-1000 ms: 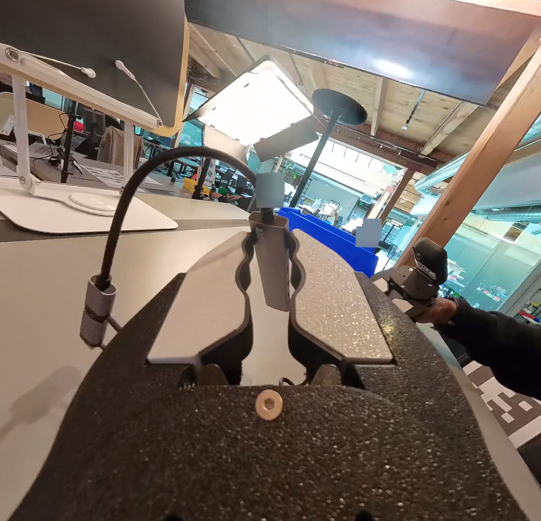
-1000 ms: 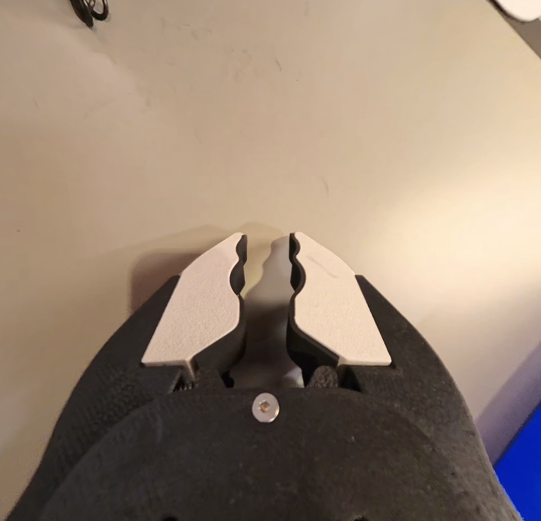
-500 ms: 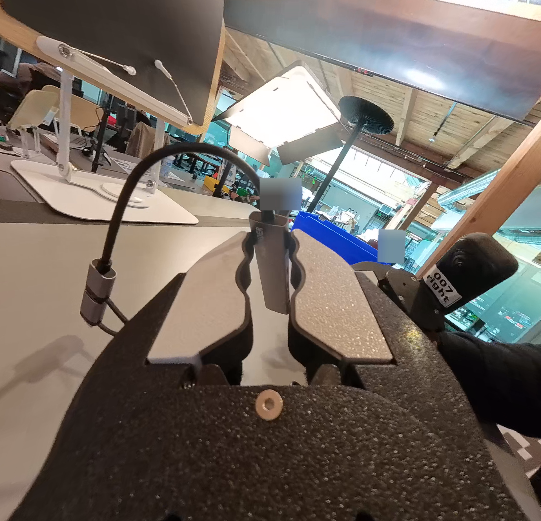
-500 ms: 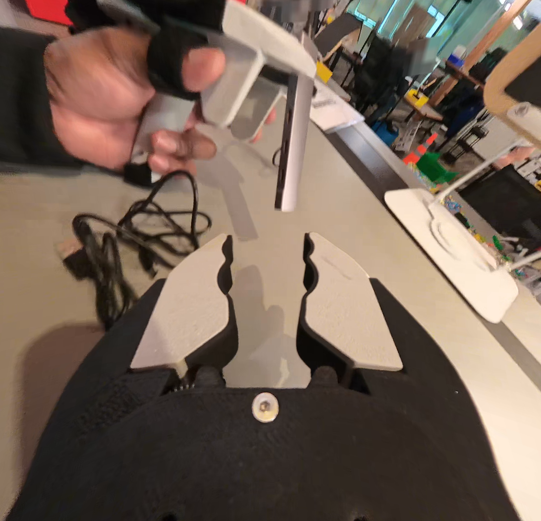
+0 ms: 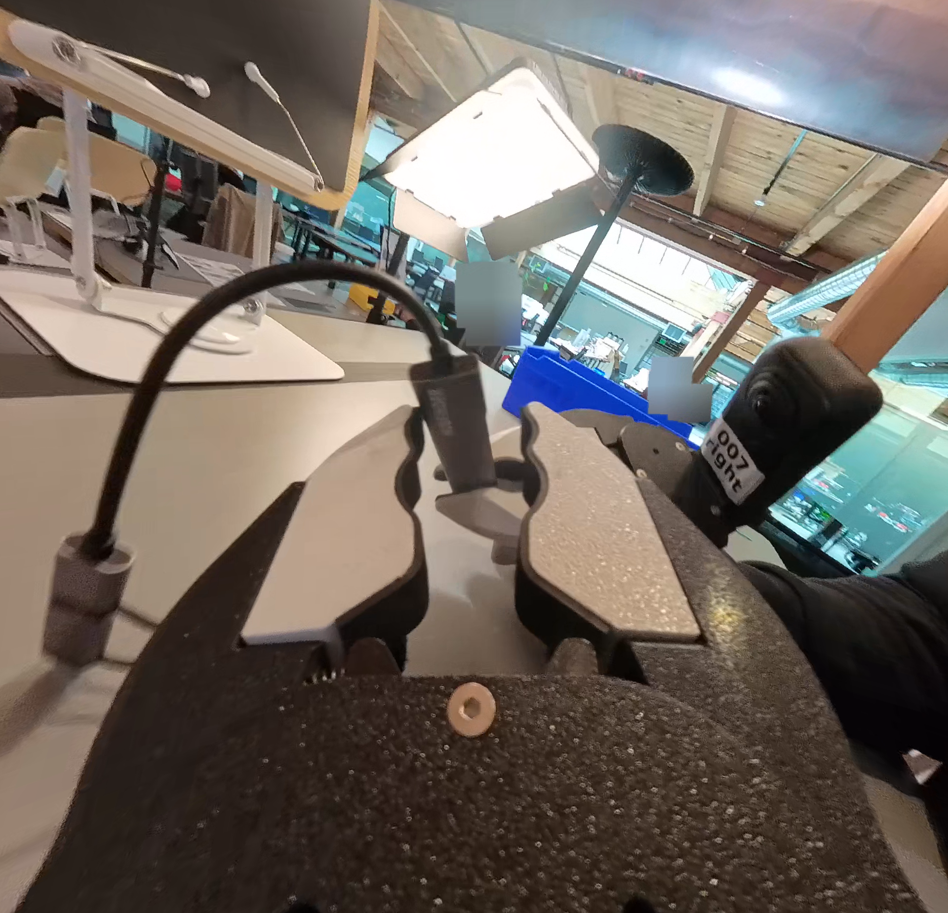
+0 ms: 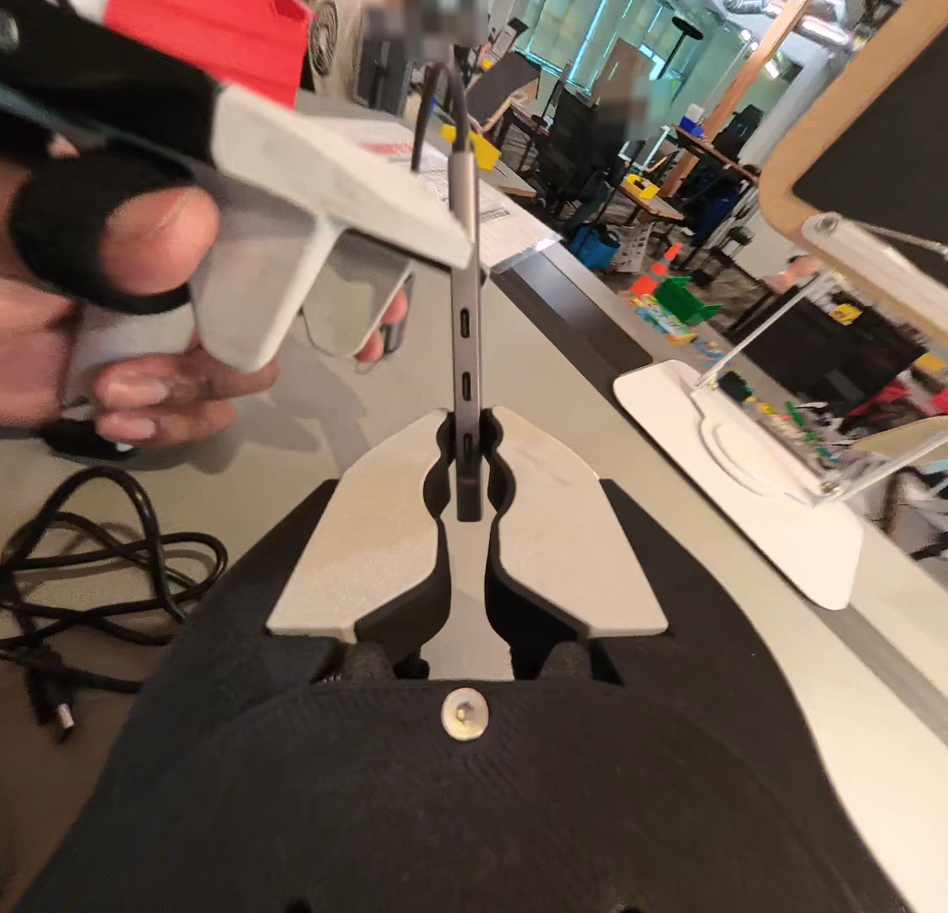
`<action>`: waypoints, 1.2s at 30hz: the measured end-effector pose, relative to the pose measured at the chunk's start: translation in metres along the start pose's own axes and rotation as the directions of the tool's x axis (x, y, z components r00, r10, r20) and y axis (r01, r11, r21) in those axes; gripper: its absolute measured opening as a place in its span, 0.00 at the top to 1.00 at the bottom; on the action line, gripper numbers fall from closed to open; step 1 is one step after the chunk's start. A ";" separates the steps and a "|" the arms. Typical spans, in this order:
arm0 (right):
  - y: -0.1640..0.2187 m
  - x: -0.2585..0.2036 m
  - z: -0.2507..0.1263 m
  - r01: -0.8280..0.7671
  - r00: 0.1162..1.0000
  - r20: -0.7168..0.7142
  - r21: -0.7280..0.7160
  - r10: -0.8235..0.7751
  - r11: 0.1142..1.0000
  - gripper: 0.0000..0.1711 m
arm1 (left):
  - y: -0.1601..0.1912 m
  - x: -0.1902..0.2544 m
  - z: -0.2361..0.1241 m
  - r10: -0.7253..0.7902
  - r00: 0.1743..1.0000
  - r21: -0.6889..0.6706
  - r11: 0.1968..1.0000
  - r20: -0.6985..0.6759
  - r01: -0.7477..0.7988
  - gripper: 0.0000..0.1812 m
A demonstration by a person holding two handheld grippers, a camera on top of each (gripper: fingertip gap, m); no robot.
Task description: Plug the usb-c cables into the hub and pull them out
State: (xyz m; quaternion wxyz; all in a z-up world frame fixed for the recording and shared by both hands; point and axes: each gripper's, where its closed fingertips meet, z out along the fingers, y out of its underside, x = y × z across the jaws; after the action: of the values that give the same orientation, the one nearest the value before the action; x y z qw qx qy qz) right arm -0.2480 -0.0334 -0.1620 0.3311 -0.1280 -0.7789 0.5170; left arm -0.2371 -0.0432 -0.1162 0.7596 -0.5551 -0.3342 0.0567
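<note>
Black cables (image 6: 97,575), one tangled heap, lie on the pale desk (image 6: 328,426) at far left. One grey hub (image 6: 468,355) stands upright in mid-air, three ports showing down its edge. Its lower end is pinched between the right hand-held gripper (image 6: 468,426) pads. In the left wrist view the left hand-held gripper (image 5: 472,426) is spread apart around the hub (image 5: 454,421), whose one cable (image 5: 169,375) arches left
</note>
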 end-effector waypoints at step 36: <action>0.023 -0.052 -0.077 -0.198 0.699 0.610 -0.338 0.374 0.920 0.92 | 0.023 0.010 -0.015 0.126 0.985 -0.260 0.953 -0.116 -0.153 0.93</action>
State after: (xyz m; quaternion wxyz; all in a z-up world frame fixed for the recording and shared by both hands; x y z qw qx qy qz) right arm -0.1620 0.0039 -0.1829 -0.0712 -0.0963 -0.8731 0.4726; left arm -0.2148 -0.0419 -0.1347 0.6869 -0.6772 -0.2611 0.0372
